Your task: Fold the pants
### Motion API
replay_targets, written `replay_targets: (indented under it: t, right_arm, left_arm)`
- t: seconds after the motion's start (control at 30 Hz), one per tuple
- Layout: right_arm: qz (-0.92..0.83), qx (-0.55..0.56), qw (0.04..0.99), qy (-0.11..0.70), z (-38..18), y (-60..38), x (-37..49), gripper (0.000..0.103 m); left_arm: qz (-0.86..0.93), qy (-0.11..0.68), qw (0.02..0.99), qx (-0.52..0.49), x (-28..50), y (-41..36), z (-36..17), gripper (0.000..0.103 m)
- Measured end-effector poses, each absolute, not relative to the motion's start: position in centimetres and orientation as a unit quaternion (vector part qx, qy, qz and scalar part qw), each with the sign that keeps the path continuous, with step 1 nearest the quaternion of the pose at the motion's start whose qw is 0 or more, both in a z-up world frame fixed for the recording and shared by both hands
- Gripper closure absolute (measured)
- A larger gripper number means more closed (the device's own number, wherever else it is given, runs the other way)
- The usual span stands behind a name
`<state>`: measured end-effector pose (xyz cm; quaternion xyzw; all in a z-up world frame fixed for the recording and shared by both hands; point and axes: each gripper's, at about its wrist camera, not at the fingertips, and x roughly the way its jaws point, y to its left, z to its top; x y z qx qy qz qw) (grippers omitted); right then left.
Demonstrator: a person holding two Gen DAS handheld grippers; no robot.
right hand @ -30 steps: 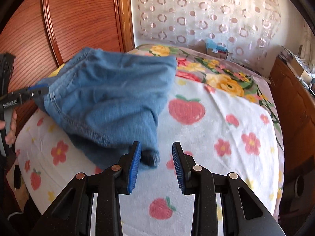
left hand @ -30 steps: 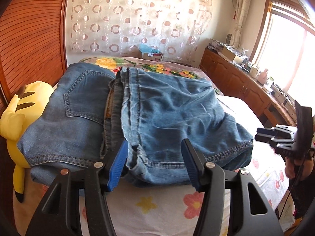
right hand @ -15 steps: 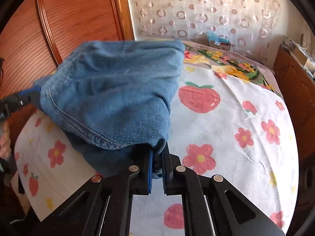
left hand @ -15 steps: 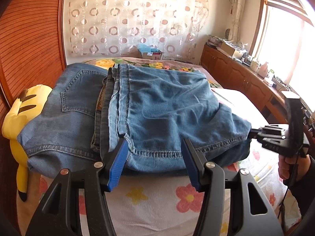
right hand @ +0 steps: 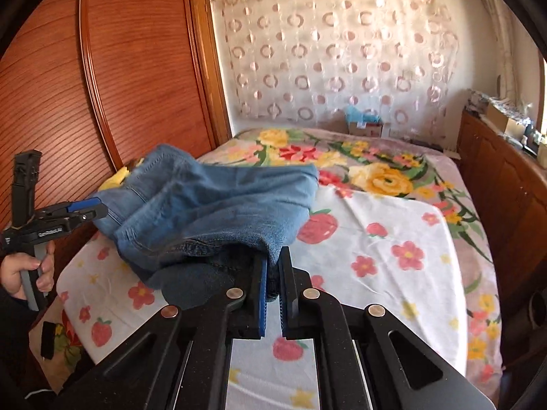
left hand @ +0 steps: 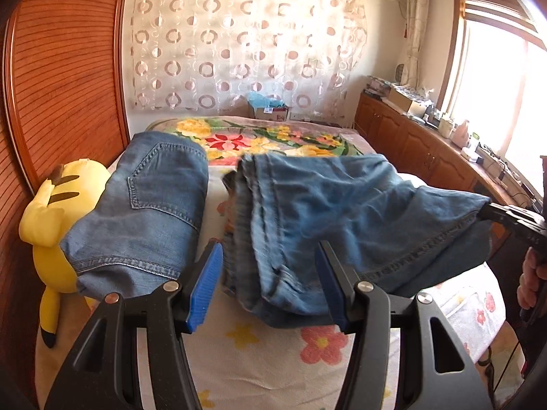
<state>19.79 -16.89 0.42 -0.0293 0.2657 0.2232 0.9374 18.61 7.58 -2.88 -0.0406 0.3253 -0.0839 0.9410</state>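
Observation:
Blue denim jeans (left hand: 335,205) lie on the bed. Their folded-over leg part is lifted at the right; the seat part with a back pocket (left hand: 160,184) rests at the left. My right gripper (right hand: 272,273) is shut on the jeans' hem corner (right hand: 270,256) and holds it above the bed; it also shows in the left wrist view (left hand: 506,215). My left gripper (left hand: 270,283) is open, its blue pads on either side of the near folded edge, not closed on it. It also shows in the right wrist view (right hand: 82,210).
A yellow plush toy (left hand: 58,205) lies at the bed's left edge by the wooden wardrobe (left hand: 61,68). The bed has a flower and strawberry sheet (right hand: 376,239). Wooden cabinets (left hand: 427,150) with clutter run along the right under the window.
My right gripper closed on the jeans' hem corner and pulled it up and to the right, uncovering bed between the leg part and the seat part. My left gripper stayed open.

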Motion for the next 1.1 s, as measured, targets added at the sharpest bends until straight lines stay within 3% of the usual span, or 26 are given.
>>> replay_targets:
  t: [0.33,0.57,0.7,1.1]
  right_arm:
    - [0.168,-0.041,0.944,0.282,-0.2,-24.2,12.5,0.098]
    - [0.155,-0.042,0.932,0.326,-2.4,-25.9,12.1,0.097]
    - [0.160,-0.050,0.926,0.338,-2.2,-26.1,12.7,0.087]
    - [0.153,-0.055,0.938,0.306,0.2,-25.3,16.2,0.071]
  left_arm:
    - [-0.119,0.317,0.940,-0.030,17.6,4.3,-1.4,0.046]
    - [-0.148,0.329,0.932,-0.025,18.4,1.2,-1.9,0.046]
    - [-0.162,0.329,0.930,-0.023,18.7,-0.1,-2.1,0.046]
    - [-0.182,0.349,0.919,0.007,20.3,-4.2,-4.1,0.046]
